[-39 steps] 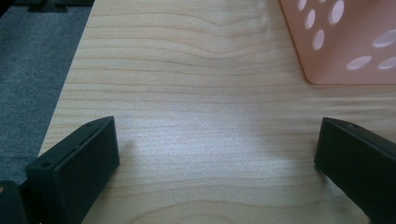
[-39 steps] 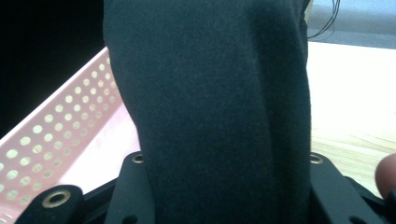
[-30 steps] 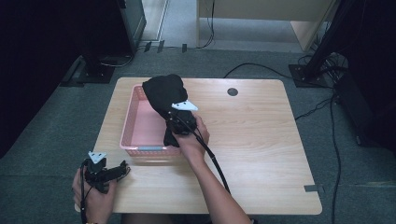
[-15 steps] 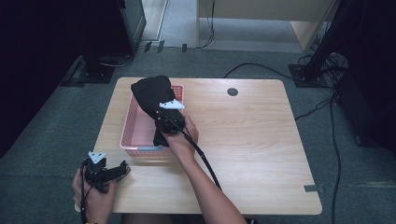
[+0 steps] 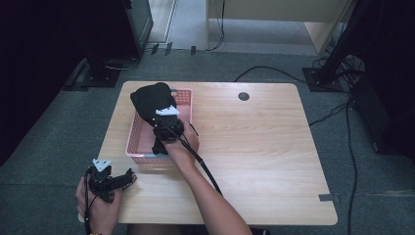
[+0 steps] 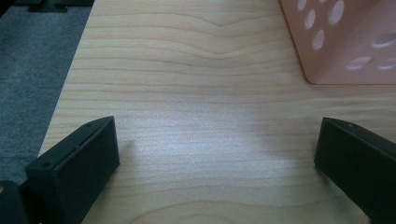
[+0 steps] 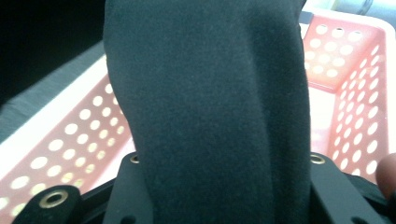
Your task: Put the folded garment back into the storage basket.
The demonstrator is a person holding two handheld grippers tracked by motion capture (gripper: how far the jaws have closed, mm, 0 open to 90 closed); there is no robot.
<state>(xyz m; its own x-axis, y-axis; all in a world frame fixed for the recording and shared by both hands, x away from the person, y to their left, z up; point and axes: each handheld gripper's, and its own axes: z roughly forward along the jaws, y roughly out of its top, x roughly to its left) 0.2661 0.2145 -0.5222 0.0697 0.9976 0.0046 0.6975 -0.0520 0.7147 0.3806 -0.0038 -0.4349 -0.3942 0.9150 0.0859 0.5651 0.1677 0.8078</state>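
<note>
While the high view is showing the right gripper (image 5: 166,128) hanging over the pink basket (image 5: 138,131), it is gripping a black cloth (image 5: 150,99) that is bunching above the basket's far half, with part of it trailing down the near side. Left gripper (image 5: 128,179) is resting at the table (image 5: 264,147) near edge, well apart from the basket, doing nothing. Left gripper view: jaws are standing wide apart over bare wood, basket wall (image 6: 345,42) sitting just ahead to one side. Right gripper view: black cloth (image 7: 210,102) is filling the space between the jaws, clamped tight, basket (image 7: 74,140) lying under and around it. Judging the step as lowering cloth into the basket: should be going straight down into the middle, keeping hanging folds inside the rim, releasing only once the bulk is resting on the bottom
</note>
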